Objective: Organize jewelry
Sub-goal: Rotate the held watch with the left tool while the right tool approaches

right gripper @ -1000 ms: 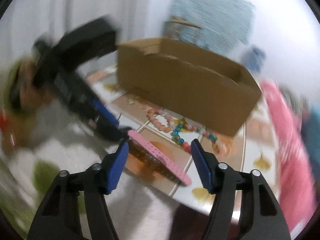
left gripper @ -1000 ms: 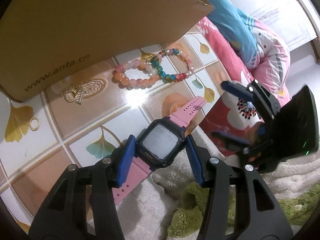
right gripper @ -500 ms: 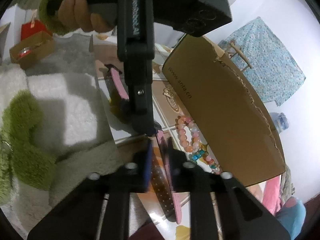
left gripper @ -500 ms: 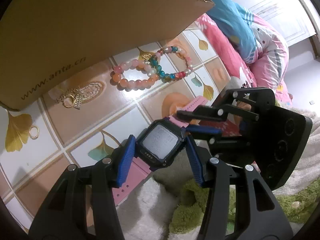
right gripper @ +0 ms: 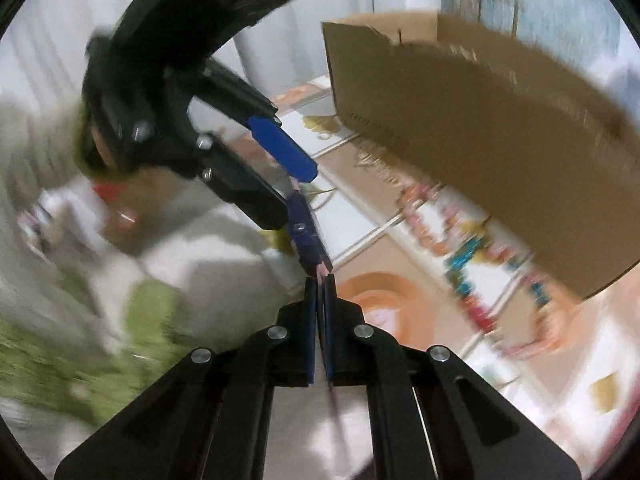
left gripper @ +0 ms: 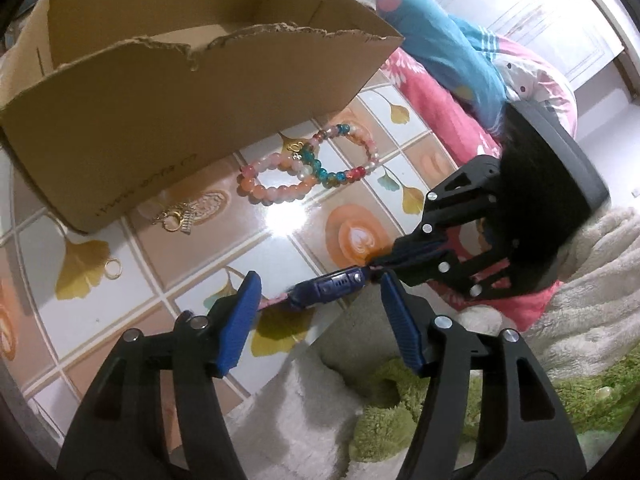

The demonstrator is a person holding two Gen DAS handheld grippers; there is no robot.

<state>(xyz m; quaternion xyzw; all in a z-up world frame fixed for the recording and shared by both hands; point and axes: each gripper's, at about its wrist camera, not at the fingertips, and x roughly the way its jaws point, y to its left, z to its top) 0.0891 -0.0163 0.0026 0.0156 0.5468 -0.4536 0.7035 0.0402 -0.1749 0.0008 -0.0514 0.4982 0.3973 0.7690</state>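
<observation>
Cardboard box (left gripper: 168, 120) on table (left gripper: 132, 256), far left. Two bead bracelets (left gripper: 308, 172) on table just right of box's near wall, overlapping. Small chain piece (left gripper: 178, 218) at box's near corner; ring (left gripper: 113, 270) nearer, left. Watch (left gripper: 326, 290) over table's near edge, between left gripper (left gripper: 320, 320) fingers, untouched by them; strap end clamped in right gripper (right gripper: 319, 284), at right. Bedding (left gripper: 452, 64) far right; fluffy cloth (left gripper: 400, 412) near, below grippers.
</observation>
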